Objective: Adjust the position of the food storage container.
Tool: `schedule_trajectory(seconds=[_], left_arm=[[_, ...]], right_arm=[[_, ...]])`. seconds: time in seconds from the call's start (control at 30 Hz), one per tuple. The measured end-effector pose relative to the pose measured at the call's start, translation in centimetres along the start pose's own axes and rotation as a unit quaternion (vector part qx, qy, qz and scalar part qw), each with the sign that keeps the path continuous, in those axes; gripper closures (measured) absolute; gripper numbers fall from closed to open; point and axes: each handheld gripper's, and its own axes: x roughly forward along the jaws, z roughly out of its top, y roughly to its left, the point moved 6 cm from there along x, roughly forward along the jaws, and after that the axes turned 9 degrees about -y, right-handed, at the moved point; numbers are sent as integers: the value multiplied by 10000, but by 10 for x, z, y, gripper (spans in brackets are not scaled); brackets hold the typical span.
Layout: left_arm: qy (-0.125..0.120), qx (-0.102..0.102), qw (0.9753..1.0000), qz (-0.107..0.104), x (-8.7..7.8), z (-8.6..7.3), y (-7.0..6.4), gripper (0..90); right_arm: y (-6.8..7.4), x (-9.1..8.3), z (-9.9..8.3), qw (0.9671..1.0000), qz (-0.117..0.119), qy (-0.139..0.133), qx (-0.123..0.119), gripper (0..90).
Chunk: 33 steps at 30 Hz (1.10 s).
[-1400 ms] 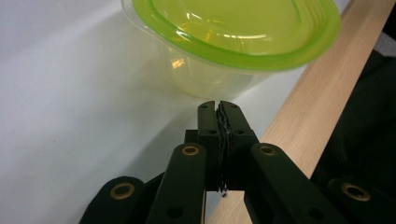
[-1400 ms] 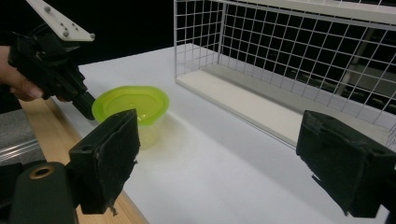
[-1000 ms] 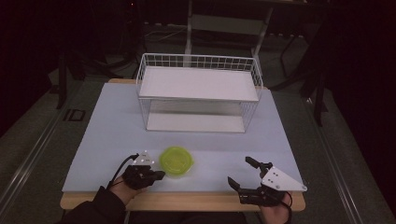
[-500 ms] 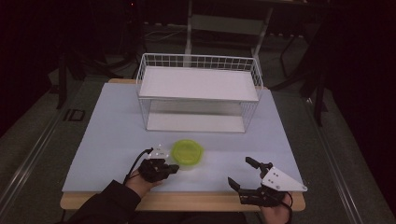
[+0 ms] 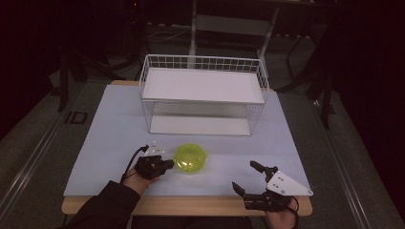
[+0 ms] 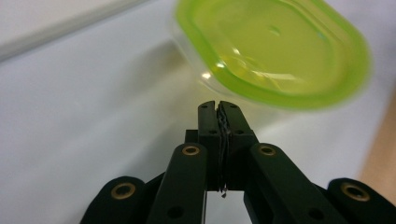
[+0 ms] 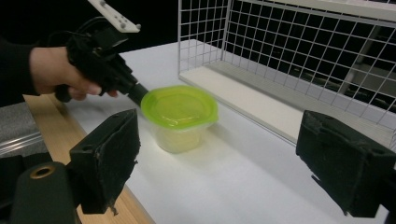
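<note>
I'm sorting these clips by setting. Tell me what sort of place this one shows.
Probably a staged recording bench in a dim lab or workshop, not a home. A bare white table holds just a wire shelf rack and one green-lidded tub, and dark stands and frames crowd the unlit background.

A small clear tub (image 5: 190, 160) with a lime-green lid stands upright on my desk (image 5: 105, 138), near edge, left of centre, lid on.

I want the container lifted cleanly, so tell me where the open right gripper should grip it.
Grip the container across its clear body just under the green lid, coming level from the right gripper side. It stands upright, the lid rim overhangs, and the left gripper crowds its other side.
</note>
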Motion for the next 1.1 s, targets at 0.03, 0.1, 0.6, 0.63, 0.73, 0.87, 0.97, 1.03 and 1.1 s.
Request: schedule_trajectory(seconds=[0.03, 0.1, 0.6, 0.63, 0.73, 0.87, 0.97, 1.03, 1.1], left_arm=[[30, -81, 9999, 82, 4, 0, 7, 887], [40, -157, 9998, 128, 7, 0, 12, 886], [96, -266, 9991, -316, 19, -1, -3, 887], [127, -229, 9989, -390, 21, -1, -8, 887], [192, -210, 9984, -495, 23, -3, -16, 887], [212, -196, 9978, -599, 26, -3, -24, 876], [202, -182, 9976, -632, 29, -2, -26, 872], [217, -143, 9976, -639, 30, -2, -25, 864], [209, -138, 9977, -631, 31, -1, -23, 864]], right_arm=[[0, 0, 0, 10000, -4, 0, 2, 134], [-1, 0, 0, 10000, -1, -5, 2, 134], [-1, 1, -2, 10000, 22, 37, 53, 134], [-1, 1, -2, 10000, 21, 40, 42, 134], [-1, 1, -1, 10000, 17, 30, 22, 134], [-1, 1, -2, 10000, 32, 40, 29, 135], [0, 1, -2, 10000, 33, 47, 21, 135], [-1, 1, -2, 10000, 22, 55, 12, 134], [0, 1, -2, 10000, 27, 63, 21, 135]])
